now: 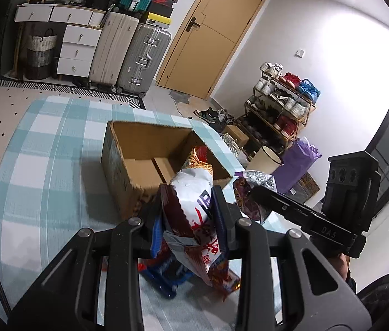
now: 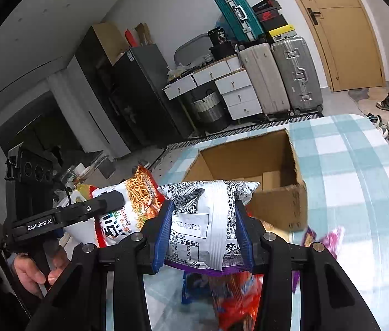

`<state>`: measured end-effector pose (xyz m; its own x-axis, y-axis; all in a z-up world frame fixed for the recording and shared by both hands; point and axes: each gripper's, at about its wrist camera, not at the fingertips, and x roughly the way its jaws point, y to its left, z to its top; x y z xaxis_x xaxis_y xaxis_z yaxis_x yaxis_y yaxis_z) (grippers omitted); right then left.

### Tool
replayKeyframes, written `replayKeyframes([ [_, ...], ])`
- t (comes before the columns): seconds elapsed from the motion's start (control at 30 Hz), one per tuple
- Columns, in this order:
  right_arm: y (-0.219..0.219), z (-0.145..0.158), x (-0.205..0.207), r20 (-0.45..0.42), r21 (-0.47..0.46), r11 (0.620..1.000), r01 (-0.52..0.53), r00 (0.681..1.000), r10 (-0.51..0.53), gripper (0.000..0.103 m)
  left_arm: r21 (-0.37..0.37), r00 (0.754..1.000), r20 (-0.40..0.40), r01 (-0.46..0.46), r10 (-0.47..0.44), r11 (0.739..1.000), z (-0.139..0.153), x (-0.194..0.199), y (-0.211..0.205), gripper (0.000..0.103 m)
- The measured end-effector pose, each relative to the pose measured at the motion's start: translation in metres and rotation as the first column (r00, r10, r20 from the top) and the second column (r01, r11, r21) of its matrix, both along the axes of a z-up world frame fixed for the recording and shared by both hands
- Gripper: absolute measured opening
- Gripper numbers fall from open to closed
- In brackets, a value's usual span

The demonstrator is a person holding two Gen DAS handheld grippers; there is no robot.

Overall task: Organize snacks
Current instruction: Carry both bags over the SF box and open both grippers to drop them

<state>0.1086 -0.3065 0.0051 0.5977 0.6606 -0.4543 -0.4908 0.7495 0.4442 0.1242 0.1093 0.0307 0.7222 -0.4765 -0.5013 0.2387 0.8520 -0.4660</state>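
Observation:
My left gripper (image 1: 190,197) is shut on a white and red snack bag (image 1: 194,182) printed with fried sticks, held up just before the near wall of an open cardboard box (image 1: 117,165). My right gripper (image 2: 204,211) is shut on a silver snack bag (image 2: 208,215) with black print and a purple edge, also in front of the box (image 2: 277,207). Each wrist view shows the other gripper beside it: the right gripper (image 1: 253,193) with its silver bag (image 1: 255,178), the left gripper (image 2: 114,201) with the fried-stick bag (image 2: 136,198). The box looks empty inside.
A teal and white checked cloth (image 2: 359,182) covers the table. Below my grippers lie a red bag (image 2: 235,300), a blue pack (image 2: 194,284) and purple packs (image 2: 329,237). Suitcases (image 1: 142,58), white drawers (image 1: 78,49), a door (image 1: 213,33) and a shoe rack (image 1: 282,102) stand beyond.

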Motion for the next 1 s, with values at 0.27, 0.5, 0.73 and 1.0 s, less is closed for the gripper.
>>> replayKeyframes([
  [0.27, 0.017, 0.016, 0.043, 0.0, -0.004, 1.0, -0.021, 1.0, 0.021, 0.043, 0.001, 1.0, 0.005, 0.002, -0.002, 1.0, 0.01, 0.047, -0.002, 0.028],
  [0.5, 0.02, 0.011, 0.085, -0.027, -0.011, 1.0, -0.021, 0.999, 0.021, 0.043, 0.036, 1.0, 0.002, 0.014, -0.014, 0.999, 0.013, 0.091, -0.011, 0.028],
  [0.73, 0.02, 0.003, 0.12, -0.037, -0.024, 1.0, -0.009, 0.999, 0.008, 0.043, 0.067, 1.0, -0.016, 0.026, -0.025, 0.997, 0.003, 0.13, -0.022, 0.028],
  [1.0, 0.019, -0.019, 0.149, -0.082, -0.043, 0.999, 0.008, 0.997, -0.011, 0.043, 0.088, 0.998, -0.049, 0.031, -0.026, 0.996, -0.019, 0.163, -0.026, 0.028],
])
